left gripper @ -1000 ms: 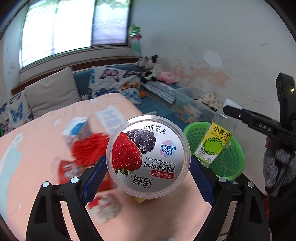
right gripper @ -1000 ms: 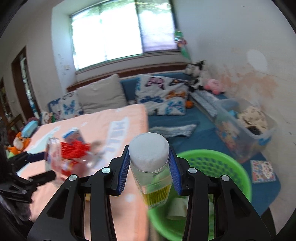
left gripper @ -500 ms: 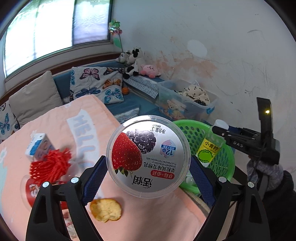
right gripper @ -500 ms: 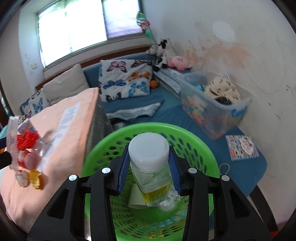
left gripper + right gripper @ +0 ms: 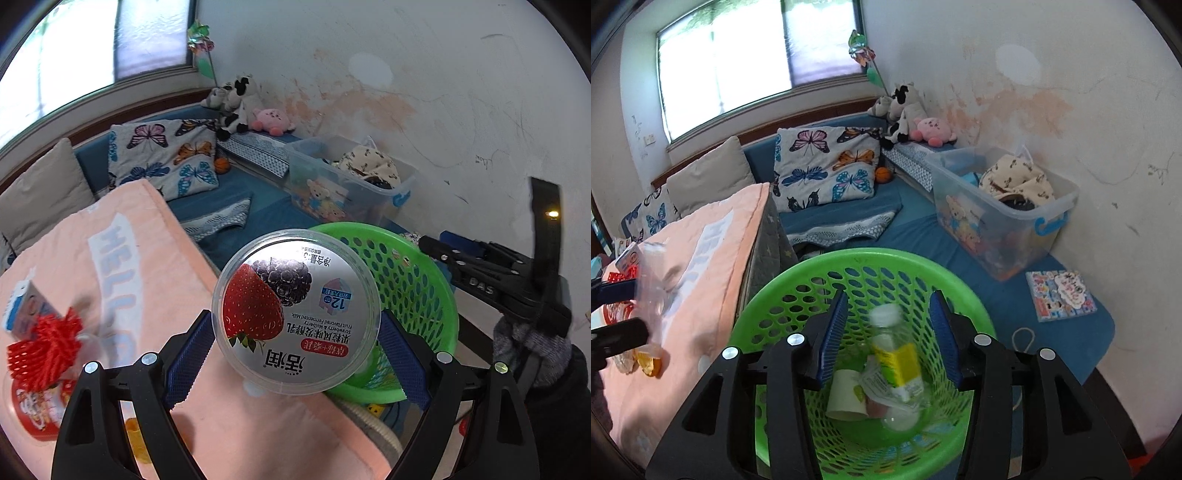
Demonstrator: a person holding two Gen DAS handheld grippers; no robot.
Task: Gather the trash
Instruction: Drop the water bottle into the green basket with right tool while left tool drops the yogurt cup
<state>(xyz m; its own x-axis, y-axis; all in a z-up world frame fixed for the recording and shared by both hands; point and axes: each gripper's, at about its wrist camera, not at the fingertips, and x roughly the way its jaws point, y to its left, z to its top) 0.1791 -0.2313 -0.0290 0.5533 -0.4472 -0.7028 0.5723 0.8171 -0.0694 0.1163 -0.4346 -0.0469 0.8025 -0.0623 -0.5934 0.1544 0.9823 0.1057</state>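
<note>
My left gripper is shut on a yogurt cup with a strawberry-and-berry foil lid, held over the peach blanket's edge beside the green basket. In the right wrist view my right gripper hangs over the green basket, its jaws opening. The clear bottle with a yellow-green label and white cap lies blurred inside the basket, below the pads and free of them, next to a paper cup. In the left wrist view the right gripper reaches in from the right over the basket rim.
On the peach blanket lie a small milk carton, red mesh netting, a red-and-white wrapper and an orange scrap. A clear storage box stands by the wall beyond the basket. A picture book lies on the blue mat.
The right gripper came over the basket, spread its jaws, and the bottle dropped in. The left gripper carried the yogurt cup right, towards the basket.
</note>
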